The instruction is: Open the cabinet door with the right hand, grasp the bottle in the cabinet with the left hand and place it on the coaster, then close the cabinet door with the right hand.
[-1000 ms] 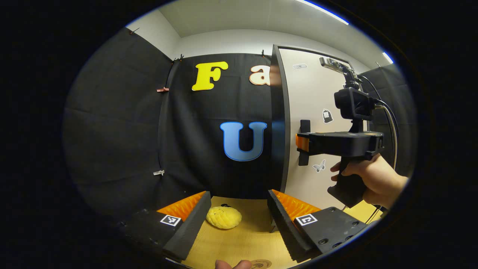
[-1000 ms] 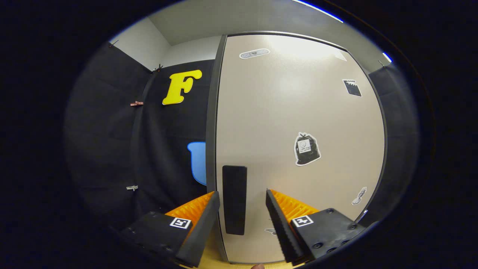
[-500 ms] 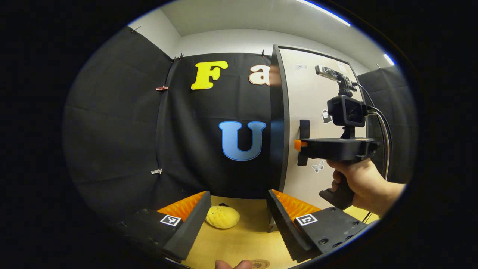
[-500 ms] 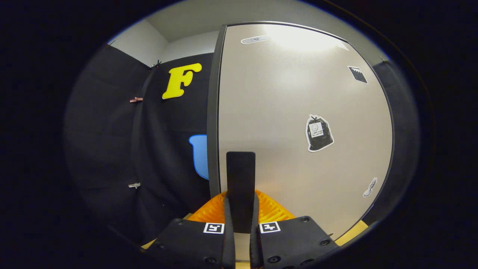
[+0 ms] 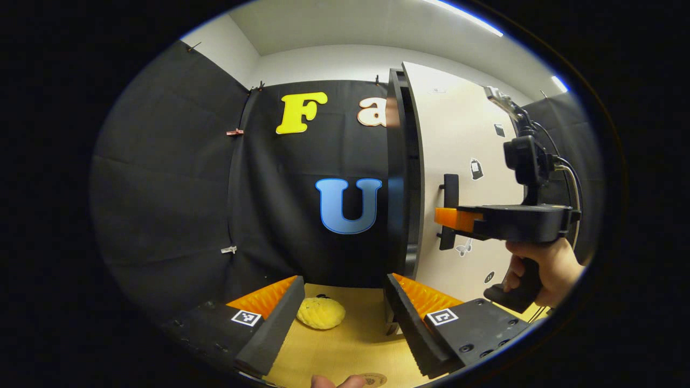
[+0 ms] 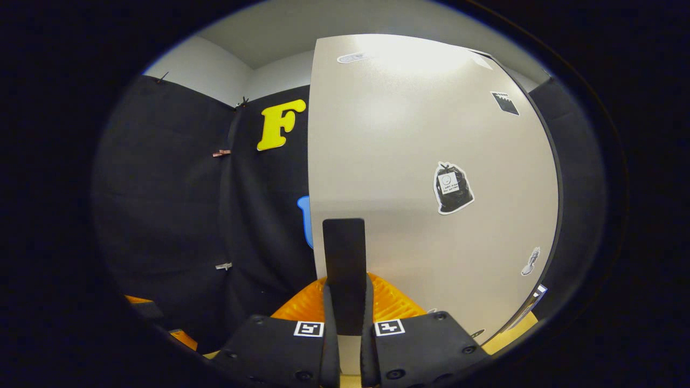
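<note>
The beige cabinet door [image 5: 463,140] stands slightly ajar, with a dark gap [image 5: 414,178] at its left edge. In the left gripper view my right gripper [image 5: 448,218], held by a hand [image 5: 547,267], is clamped on the door's black vertical handle [image 5: 449,202]. The right gripper view has that gripper [image 6: 345,302] shut on the handle [image 6: 344,253], in front of the door [image 6: 420,161]. My left gripper [image 5: 342,318] is open low over the wooden table [image 5: 350,350], holding nothing. A round coaster [image 5: 374,380] lies at the table's near edge. The cabinet's inside is hidden, and so is the bottle.
A yellow knobbly soft object [image 5: 321,313] lies on the table between my left fingers, farther back. A fingertip [image 5: 337,382] shows at the bottom edge beside the coaster. Black cloth walls close off the back and left. Stickers dot the door.
The right gripper closed on the handle, then pulled it. The door has swung out from shut to slightly ajar. The left gripper has stayed in place.
</note>
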`<state>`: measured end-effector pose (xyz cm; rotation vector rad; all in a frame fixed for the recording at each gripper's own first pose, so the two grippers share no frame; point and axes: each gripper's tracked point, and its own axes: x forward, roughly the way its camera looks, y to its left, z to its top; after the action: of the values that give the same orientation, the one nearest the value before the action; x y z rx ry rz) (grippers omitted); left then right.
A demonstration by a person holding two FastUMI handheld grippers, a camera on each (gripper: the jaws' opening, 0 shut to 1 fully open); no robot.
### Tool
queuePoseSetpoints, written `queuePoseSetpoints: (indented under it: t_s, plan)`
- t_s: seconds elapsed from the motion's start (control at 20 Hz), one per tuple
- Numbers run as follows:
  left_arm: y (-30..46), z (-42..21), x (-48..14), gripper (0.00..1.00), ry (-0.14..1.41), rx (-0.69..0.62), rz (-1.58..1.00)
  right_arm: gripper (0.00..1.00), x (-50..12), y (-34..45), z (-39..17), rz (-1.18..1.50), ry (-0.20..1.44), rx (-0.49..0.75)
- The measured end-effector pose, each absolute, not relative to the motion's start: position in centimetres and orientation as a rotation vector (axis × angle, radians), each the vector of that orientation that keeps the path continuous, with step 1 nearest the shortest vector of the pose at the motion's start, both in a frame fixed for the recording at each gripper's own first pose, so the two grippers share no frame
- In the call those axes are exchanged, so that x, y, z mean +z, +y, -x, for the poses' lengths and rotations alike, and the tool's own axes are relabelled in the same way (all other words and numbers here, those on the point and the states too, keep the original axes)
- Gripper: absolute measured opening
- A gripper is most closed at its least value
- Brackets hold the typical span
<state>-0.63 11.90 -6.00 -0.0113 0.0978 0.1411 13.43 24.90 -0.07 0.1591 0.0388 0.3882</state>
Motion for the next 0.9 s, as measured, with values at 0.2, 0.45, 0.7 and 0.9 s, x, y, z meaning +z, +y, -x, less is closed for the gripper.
queuePoseSetpoints:
  t_s: [0.2,0.45,0.7,0.9]
  plan:
    - [9.9,1.8,-5.4,0.95,0.083,0.134,0.004,0.19,0.3,24.3,-11.7,-0.155,0.048,0.442]
    - [8.3,2.6,-4.8,0.96,0.077,0.137,0.006,0.19,0.5,23.4,-10.4,-0.159,0.054,0.496]
    - [6.8,3.3,-4.6,0.96,0.082,0.136,0.007,0.19,0.6,21.9,-8.5,-0.168,0.069,0.537]
    - [5.7,3.6,-4.0,0.95,0.075,0.125,-0.018,0.19,0.6,19.8,-6.3,-0.178,0.065,0.559]
